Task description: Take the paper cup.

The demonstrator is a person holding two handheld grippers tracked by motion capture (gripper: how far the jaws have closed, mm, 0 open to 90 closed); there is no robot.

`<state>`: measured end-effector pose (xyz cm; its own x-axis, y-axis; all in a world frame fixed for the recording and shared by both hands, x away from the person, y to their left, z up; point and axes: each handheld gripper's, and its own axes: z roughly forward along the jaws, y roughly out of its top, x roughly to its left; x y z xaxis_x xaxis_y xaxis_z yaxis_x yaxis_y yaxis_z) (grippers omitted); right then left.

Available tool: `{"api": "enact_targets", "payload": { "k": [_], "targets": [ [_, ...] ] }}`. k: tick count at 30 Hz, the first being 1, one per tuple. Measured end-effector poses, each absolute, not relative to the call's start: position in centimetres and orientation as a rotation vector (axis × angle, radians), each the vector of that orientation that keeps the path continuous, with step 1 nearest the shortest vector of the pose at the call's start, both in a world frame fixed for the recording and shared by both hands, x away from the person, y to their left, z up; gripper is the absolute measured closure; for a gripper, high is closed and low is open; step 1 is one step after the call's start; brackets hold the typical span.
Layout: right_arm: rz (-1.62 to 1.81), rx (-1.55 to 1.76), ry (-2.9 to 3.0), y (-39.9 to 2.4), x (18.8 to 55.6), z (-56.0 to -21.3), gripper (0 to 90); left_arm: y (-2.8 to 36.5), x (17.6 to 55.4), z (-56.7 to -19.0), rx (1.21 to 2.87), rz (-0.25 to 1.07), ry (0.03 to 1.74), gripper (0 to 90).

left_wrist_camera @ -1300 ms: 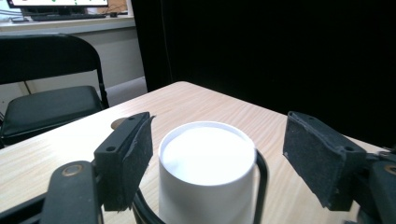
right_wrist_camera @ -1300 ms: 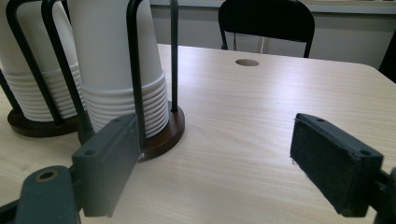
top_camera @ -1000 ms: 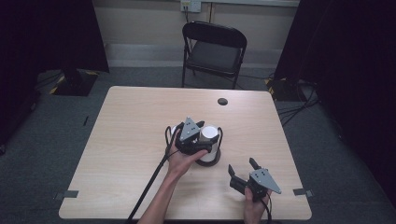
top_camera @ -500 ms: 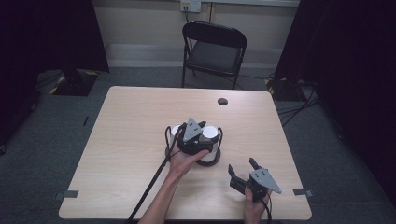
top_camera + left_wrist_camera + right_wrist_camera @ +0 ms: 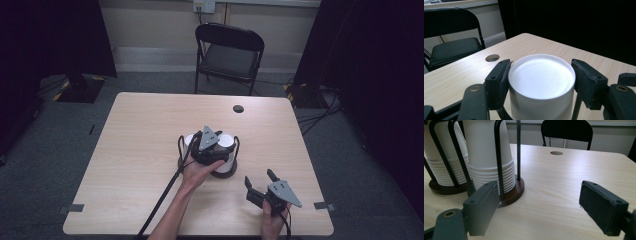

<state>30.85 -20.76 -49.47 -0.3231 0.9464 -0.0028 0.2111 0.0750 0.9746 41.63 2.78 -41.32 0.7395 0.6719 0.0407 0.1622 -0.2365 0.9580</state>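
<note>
Left gripper (image 5: 214,141): shifting slightly rightward above the cup holder, jaws now bracketing the top paper cup (image 5: 541,75) of the right-hand stack, left pad touching.

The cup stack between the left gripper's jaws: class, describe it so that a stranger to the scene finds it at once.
On the wooden table, near its middle, a black wire holder keeps two stacks of upturned white paper cups. The cup stack meant is the one whose top sits between the jaws of the left gripper; its neighbour stands free.
</note>
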Motion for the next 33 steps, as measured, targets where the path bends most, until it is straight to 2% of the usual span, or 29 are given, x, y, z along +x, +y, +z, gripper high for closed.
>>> {"api": "enact_targets", "payload": {
  "k": [33],
  "targets": [
    [1.306,1.170,1.646,-20.8,30.9,-49.5,15.6,3.8,40.7,-39.5,1.687,0.538,0.636,34.8]
  ]
}}
